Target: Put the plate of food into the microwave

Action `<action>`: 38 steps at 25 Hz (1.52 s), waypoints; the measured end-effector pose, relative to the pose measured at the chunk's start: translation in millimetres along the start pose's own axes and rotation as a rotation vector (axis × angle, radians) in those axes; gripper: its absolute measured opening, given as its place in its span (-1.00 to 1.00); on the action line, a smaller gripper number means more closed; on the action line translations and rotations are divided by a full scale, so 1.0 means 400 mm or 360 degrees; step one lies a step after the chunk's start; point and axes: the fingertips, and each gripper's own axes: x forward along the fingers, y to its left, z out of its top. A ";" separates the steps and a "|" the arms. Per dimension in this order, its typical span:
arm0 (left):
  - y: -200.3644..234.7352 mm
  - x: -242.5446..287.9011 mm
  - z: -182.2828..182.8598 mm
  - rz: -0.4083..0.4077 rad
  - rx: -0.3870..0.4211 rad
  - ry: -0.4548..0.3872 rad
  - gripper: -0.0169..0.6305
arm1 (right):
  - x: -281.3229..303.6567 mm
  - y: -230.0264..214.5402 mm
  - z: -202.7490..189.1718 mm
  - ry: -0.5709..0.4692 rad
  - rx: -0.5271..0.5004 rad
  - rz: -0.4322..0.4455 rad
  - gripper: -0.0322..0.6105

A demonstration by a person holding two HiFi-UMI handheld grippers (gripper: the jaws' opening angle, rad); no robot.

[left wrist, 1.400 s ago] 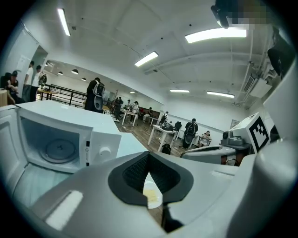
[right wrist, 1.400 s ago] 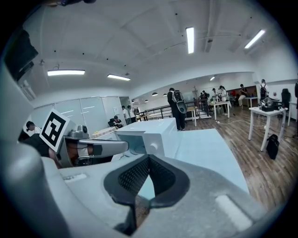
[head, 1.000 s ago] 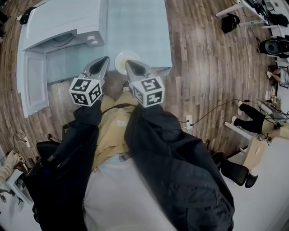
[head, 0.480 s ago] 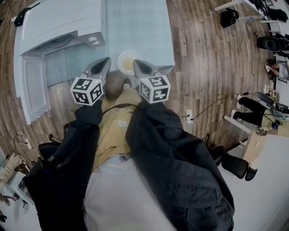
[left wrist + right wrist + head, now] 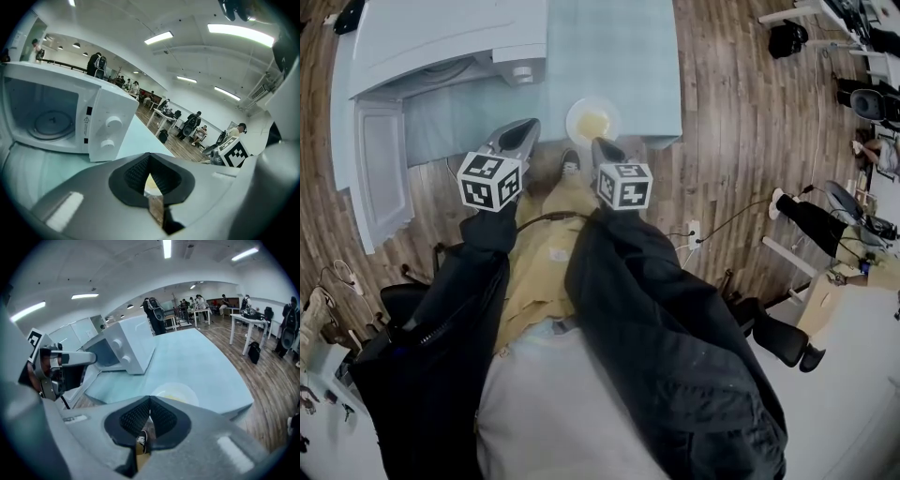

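Observation:
A white plate of yellowish food (image 5: 592,122) sits near the front edge of the pale blue table (image 5: 619,56); it also shows in the right gripper view (image 5: 176,393). To its left stands the white microwave (image 5: 441,47), with its door (image 5: 370,178) swung open and the glass turntable (image 5: 52,123) bare. My left gripper (image 5: 528,128) hovers over the table's front edge, left of the plate, shut and empty. My right gripper (image 5: 601,146) is just short of the plate's near rim, also shut on nothing.
The microwave's knobs (image 5: 111,123) face the plate side. Wooden floor surrounds the table, with desks, chairs and seated people at the right (image 5: 825,234) and a cable (image 5: 722,230) on the floor. The person's shoe (image 5: 570,163) is below the table edge.
The head view has shifted, so table and microwave sit further right in frame. The right gripper has drawn back from over the plate to its near rim. Both grippers stay shut.

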 end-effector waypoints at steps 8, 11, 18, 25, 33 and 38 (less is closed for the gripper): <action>0.019 0.037 -0.044 -0.0007 -0.0026 0.0119 -0.95 | 0.029 -0.097 -0.085 0.0074 0.0143 -0.0145 -0.79; 0.012 0.056 -0.057 -0.0016 -0.0029 0.0164 -0.95 | 0.045 -0.130 -0.116 0.0098 0.0241 -0.0139 -0.71; 0.007 0.097 -0.105 -0.0021 -0.0010 0.0290 -0.95 | 0.092 -0.205 -0.179 0.0134 0.0582 -0.0174 -0.48; 0.004 0.111 -0.132 -0.0022 -0.0029 0.0340 -0.95 | 0.129 -0.236 -0.212 0.0122 0.0919 -0.0106 -0.40; 0.017 0.102 -0.146 -0.0001 -0.0040 0.0362 -0.95 | 0.170 -0.203 -0.219 0.0096 0.1133 0.0092 -0.40; 0.023 0.091 -0.158 0.0006 -0.0049 0.0371 -0.95 | 0.185 -0.170 -0.225 0.0118 0.1155 0.0208 -0.41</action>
